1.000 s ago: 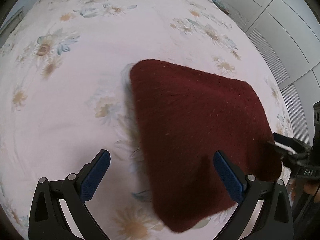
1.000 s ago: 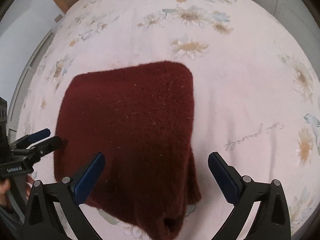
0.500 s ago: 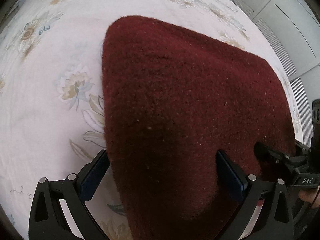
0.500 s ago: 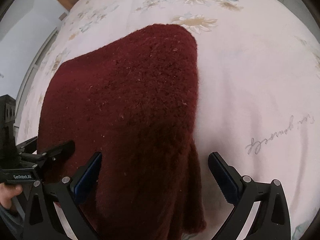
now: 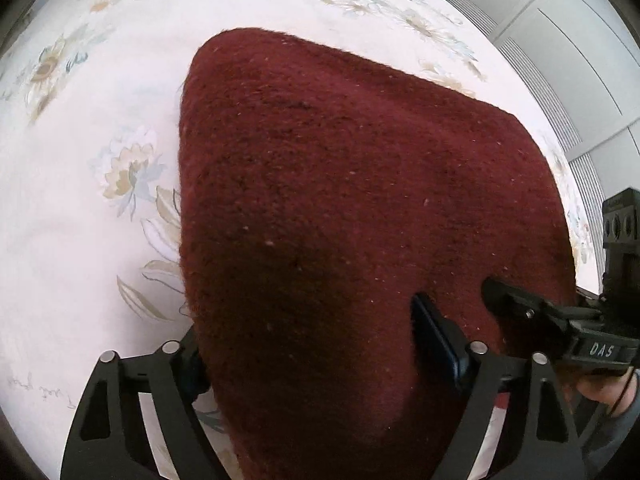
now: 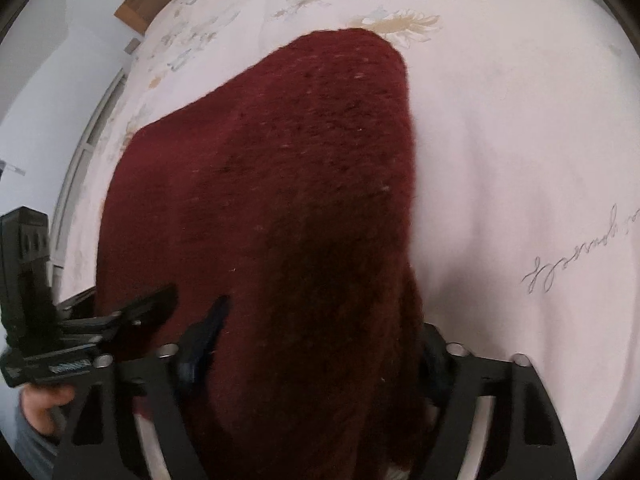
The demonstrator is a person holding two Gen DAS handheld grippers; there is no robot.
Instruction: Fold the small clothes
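Note:
A dark red knitted garment [image 5: 340, 180] lies folded flat on the flowered bed sheet [image 5: 100, 120]. My left gripper [image 5: 316, 348] points steeply down over its near left corner. Its jaws are closing: one blue pad sits at the cloth's left edge, the other rests on top of the knit. In the right wrist view the same garment [image 6: 280, 160] fills the middle. My right gripper [image 6: 320, 340] straddles its near right corner with closing jaws, its right finger half hidden behind the cloth's edge. Neither pair of pads pinches the cloth tight.
The pale sheet [image 6: 520, 120] stretches away on all sides, with cursive print on it. White wardrobe doors [image 5: 560, 40] stand beyond the bed's right edge, and a wooden headboard [image 6: 140, 4] is at the far end. A person's hand [image 6: 40, 404] holds the left gripper's handle.
Both grippers have come down onto the garment's near corners. Their jaws stood wide apart before and are now narrower, with the cloth between them.

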